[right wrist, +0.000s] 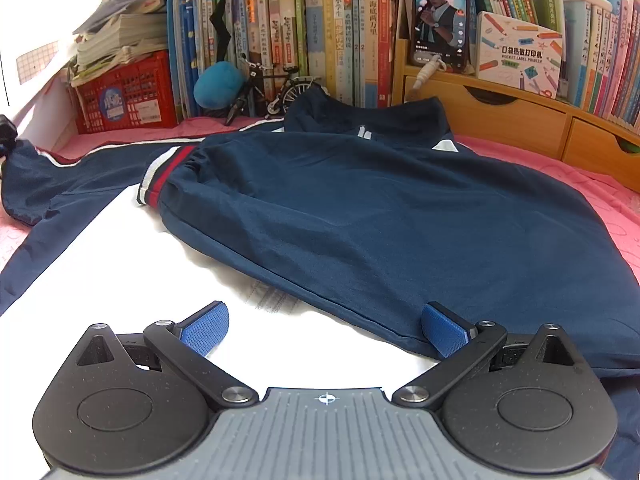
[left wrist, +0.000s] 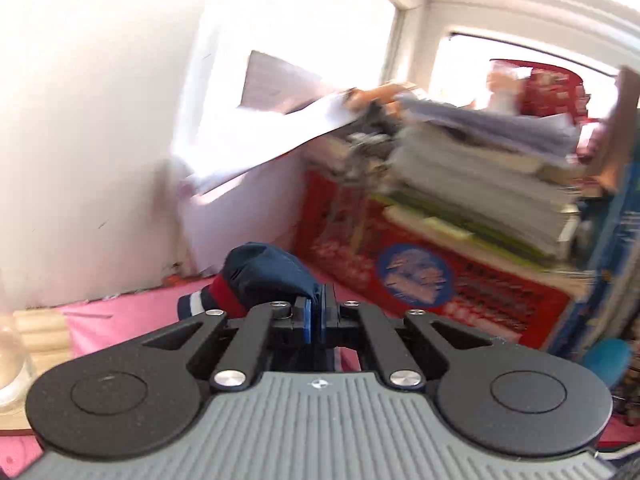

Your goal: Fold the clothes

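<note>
Our left gripper (left wrist: 316, 314) is clamped on a bunched sleeve cuff (left wrist: 256, 276) of the navy jacket (right wrist: 360, 216), lifted ahead of its pads. Our right gripper (right wrist: 324, 326) stands wide apart, holding nothing, the jacket's body just beyond it on the white sheet (right wrist: 132, 280), one sleeve already across. We judge the held sleeve should travel flat across the body without dragging it.

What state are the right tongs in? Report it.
Open. The right tongs have their blue pads spread wide apart, hovering at the navy jacket hem, gripping nothing.
</note>
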{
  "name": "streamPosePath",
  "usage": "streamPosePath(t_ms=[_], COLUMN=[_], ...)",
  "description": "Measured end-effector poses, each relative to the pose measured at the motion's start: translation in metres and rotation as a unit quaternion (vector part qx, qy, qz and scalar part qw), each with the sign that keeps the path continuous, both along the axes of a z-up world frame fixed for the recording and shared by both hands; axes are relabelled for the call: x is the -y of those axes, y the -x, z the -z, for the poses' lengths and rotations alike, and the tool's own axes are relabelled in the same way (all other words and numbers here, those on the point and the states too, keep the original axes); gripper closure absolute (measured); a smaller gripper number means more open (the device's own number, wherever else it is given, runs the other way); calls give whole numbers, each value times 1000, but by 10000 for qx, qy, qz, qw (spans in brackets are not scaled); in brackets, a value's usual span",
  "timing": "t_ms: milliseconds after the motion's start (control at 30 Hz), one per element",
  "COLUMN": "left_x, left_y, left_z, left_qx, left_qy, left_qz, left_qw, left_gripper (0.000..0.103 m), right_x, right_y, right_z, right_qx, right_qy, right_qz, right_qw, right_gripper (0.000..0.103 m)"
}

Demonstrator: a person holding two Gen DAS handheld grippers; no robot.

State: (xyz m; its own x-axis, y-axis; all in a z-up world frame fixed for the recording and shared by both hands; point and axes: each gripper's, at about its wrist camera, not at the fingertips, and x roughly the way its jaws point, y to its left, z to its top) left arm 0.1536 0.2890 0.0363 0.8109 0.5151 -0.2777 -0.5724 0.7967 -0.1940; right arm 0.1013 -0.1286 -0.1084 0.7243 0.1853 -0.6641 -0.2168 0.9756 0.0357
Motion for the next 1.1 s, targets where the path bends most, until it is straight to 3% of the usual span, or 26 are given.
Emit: streamPosePath(t_ms=[100,167,267,333,400,467,567,633,733,800,867,933,1033,1100], left_x=[71,124,210,260,308,339,351,346,330,314,291,267,231,210], left_y=[8,15,25,29,22,12,13,27,53,68,79,83,79,79], left_z=[-25,-38,-40,-32,-12,11,35,37,29,21,12,7,6,7], left_qx=[280,476,544,387,-149,-709,-1058,-1064,-864,-689,-551,-490,-650,-750], left_qy=[-618,-966,-1488,-1681,-1632,-1308,-525,-290,-517,-782,-1052,-1247,-1283,-1053], left_qz=[878,1545,2629,3370,4222,4950,5517,5687,5677,5549,5231,4771,4056,3743], left_qw=[9938,9821,9517,9256,8916,8561,8256,8151,8171,8254,8440,8686,9027,9182], left_gripper=[99,99,98,95,92,87,82,72,53,47,41,33,33,33], right_x=[1,8,45,85,116,145,157,157,147,135,126,119,109,103], right_y=[0,1,8,19,28,35,42,43,36,29,22,15,3,-5], right_z=[0,-2,-7,-12,-18,-23,-24,-22,-15,-12,-10,-10,-9,-8], right_qx=[4,16,34,65,115,175,211,190,64,-2,-35,-27,-16,-9], right_qy=[-41,-206,-1035,-1881,-2315,-2586,-2583,-2567,-2511,-2501,-2442,-2319,-2132,-2007], right_qz=[13,131,615,998,1328,1655,1765,1706,1527,1449,1406,1407,1408,1409], right_qw=[10000,9997,9927,9771,9636,9515,9496,9511,9558,9573,9595,9625,9668,9695], right_gripper=[0,0,0,0,0,0,0,0,0,0,0,0,0,0])
